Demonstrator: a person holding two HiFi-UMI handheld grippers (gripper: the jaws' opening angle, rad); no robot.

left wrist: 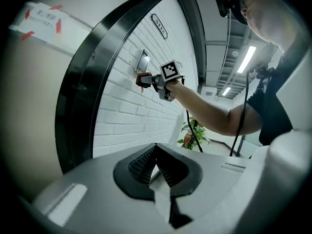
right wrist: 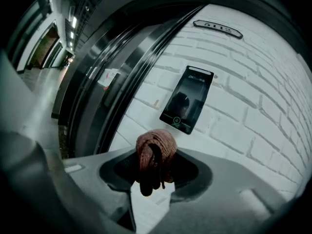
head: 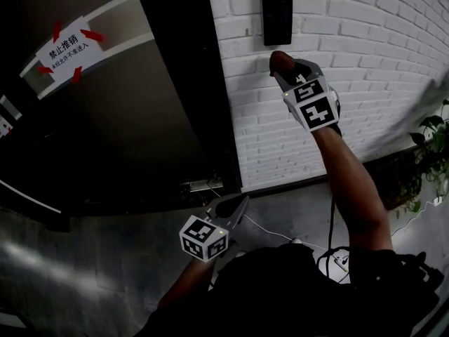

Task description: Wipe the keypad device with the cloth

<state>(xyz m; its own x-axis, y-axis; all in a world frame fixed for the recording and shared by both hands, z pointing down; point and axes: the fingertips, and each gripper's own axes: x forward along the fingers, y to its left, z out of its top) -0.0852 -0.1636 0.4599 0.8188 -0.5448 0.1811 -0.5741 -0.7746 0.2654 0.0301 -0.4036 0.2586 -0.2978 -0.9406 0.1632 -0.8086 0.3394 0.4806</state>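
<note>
The keypad device (head: pixel 276 15) is a black panel fixed to the white brick wall (head: pixel 365 55); in the right gripper view the keypad device (right wrist: pixel 187 99) shows a dark glossy screen. My right gripper (head: pixel 280 63) is raised just below it, shut on a bunched reddish-brown cloth (right wrist: pixel 155 158), which stays a little short of the panel. The cloth (head: pixel 279 60) also shows at the jaw tips in the head view. My left gripper (head: pixel 235 206) hangs low near the floor, shut and holding nothing. The left gripper view shows the right gripper (left wrist: pixel 146 80) near the keypad device (left wrist: pixel 143 61).
A dark metal door frame (head: pixel 186 83) stands left of the wall, with a red-and-white notice (head: pixel 66 48) on the door. A potted plant (head: pixel 429 160) stands at the right. A white cable (head: pixel 280 236) lies on the grey floor.
</note>
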